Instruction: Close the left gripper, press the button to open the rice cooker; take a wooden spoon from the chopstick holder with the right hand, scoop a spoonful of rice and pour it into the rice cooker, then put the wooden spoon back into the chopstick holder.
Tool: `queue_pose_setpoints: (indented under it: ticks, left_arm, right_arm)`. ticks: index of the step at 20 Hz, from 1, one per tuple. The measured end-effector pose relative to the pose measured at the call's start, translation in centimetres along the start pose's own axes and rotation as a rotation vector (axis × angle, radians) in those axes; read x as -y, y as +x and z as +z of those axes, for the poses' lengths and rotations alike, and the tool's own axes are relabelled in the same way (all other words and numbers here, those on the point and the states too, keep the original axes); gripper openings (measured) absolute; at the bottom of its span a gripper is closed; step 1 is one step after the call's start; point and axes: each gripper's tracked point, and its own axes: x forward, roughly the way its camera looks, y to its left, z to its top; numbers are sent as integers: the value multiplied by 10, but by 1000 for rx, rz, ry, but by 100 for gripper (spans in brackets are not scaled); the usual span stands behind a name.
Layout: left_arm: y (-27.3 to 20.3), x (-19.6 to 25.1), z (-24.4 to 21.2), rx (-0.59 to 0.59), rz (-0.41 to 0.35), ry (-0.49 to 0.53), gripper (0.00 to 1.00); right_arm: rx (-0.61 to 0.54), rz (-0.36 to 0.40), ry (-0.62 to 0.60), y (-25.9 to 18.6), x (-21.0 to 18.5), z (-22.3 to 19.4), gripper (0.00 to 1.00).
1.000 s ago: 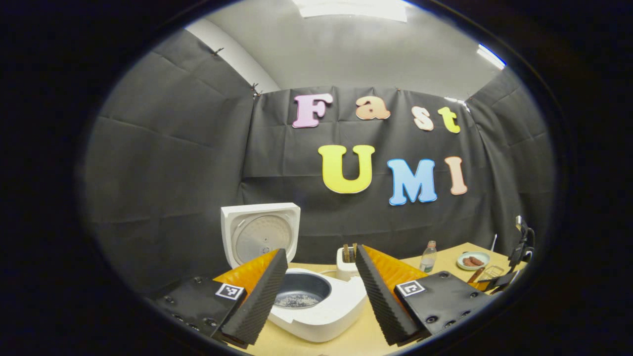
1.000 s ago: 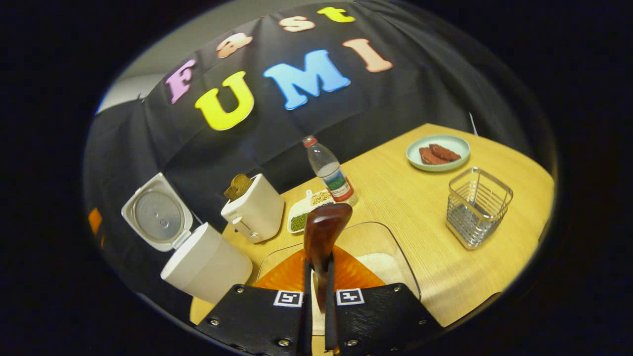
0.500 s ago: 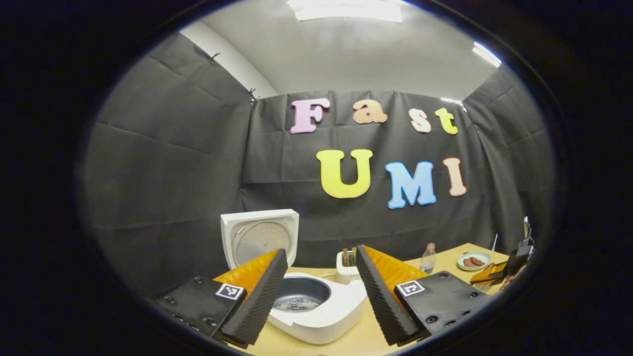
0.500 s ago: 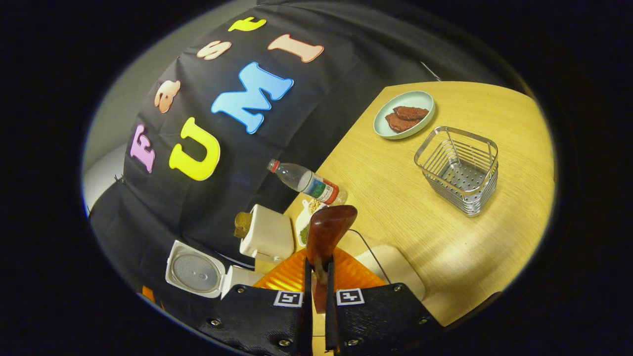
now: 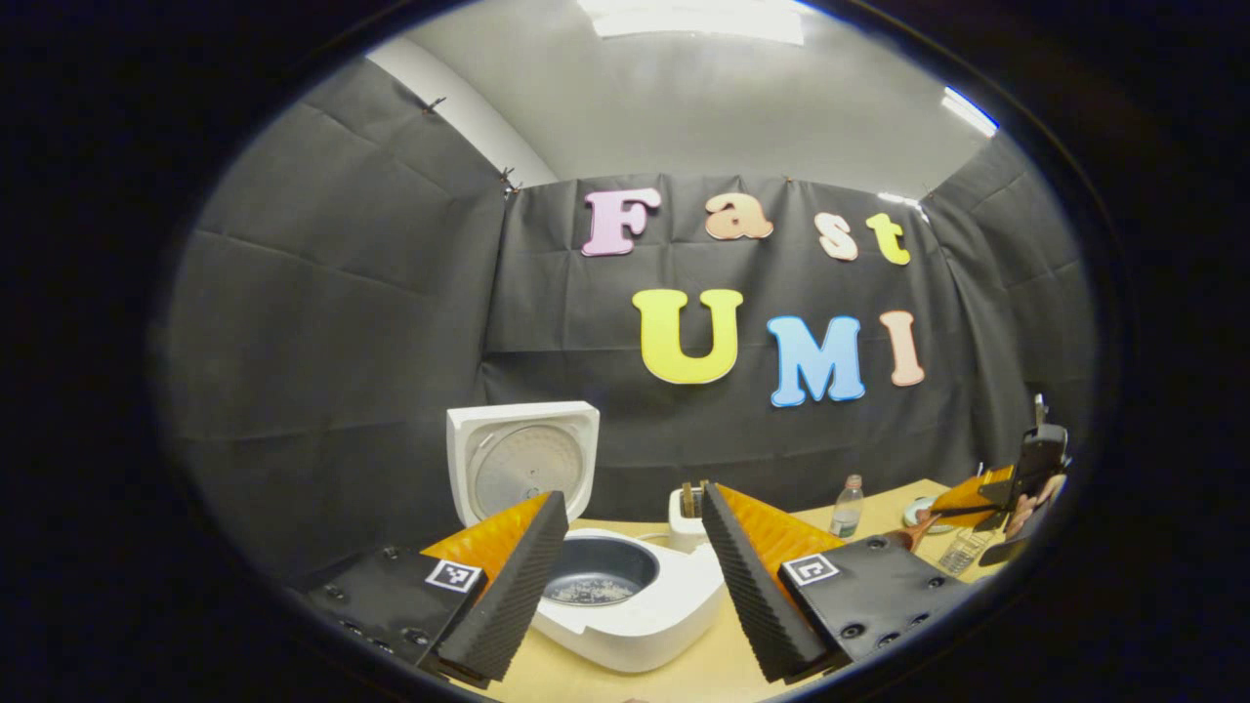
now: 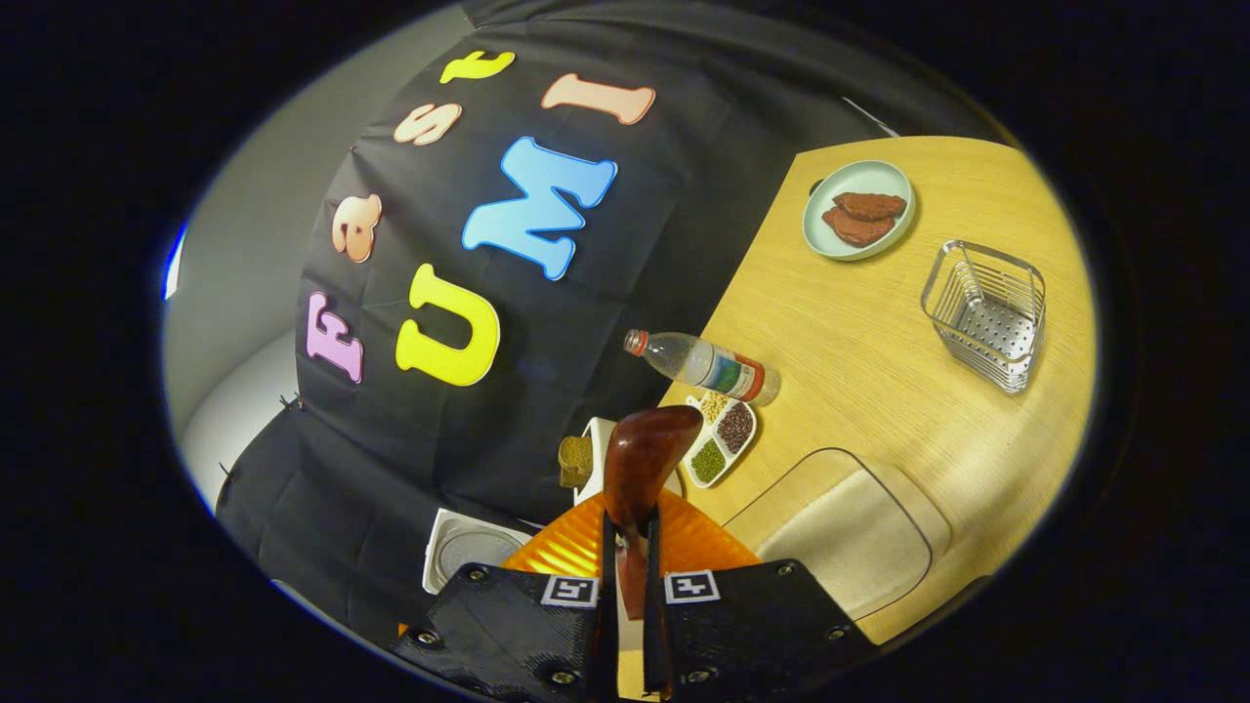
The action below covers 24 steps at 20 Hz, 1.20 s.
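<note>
Fingers of the right gripper clamp the spoon, apparently empty, bowl pointing up-frame, holder at upper right; left gripper gapes.

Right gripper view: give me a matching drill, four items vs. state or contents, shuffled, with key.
Items:
1. Dark wooden spoon
2. Square wire chopstick holder
3. Pale green round plate
4. Clear plastic bottle with red cap

States:
A. Carries brown pieces
B. Stands with nothing in it
C. Clamped in the right tongs
D. Next to the divided tray of beans

Pairs: 1-C, 2-B, 3-A, 4-D
</note>
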Motion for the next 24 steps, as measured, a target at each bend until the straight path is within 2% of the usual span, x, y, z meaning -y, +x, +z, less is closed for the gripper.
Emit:
queue_pose_setpoints:
  ticks: [1,11,12,13,14,15,16,17,18,19,20,21,23,24]
  left_arm:
    - [-1,-5,-2,-2,5,0,96]
    - [-27,-64,-19,-29,108,-21,96]
    - [-30,-70,-21,-29,119,-22,100]
    - [-34,-75,-23,-29,131,-23,92]
    - [-38,-81,-25,-31,143,-25,92]
    - [-40,-86,-29,-40,156,-28,96]
    - [-43,-90,-32,-47,163,-34,96]
    - [-45,-92,-34,-51,169,-39,92]
    - [-48,-96,-36,-53,177,-40,96]
    - [-50,-99,-38,-58,184,-41,96]
    - [-52,-102,-41,-62,193,-41,92]
    - [-54,-105,-41,-66,199,-40,96]
    - [-59,-112,-45,-70,215,-37,96]
    - [-61,-116,-46,-74,225,-36,92]
  right_arm:
    - [-8,15,0,4,-9,-2,10]
    - [-93,104,-10,52,-81,-43,10]
    - [-103,114,-25,59,-90,-49,10]
    - [-114,125,-37,65,-99,-55,10]
    - [-124,133,-50,71,-107,-61,10]
    - [-133,144,-60,79,-115,-68,10]
    - [-142,153,-73,86,-125,-75,10]
    - [-148,164,-85,93,-132,-81,10]
    - [-156,170,-98,101,-140,-88,10]
    - [-165,176,-115,109,-146,-95,10]
    - [-175,178,-131,116,-150,-105,10]
    - [-183,180,-151,124,-154,-114,10]
    - [-201,180,-189,138,-160,-134,10]
    - [-214,180,-204,146,-163,-144,10]
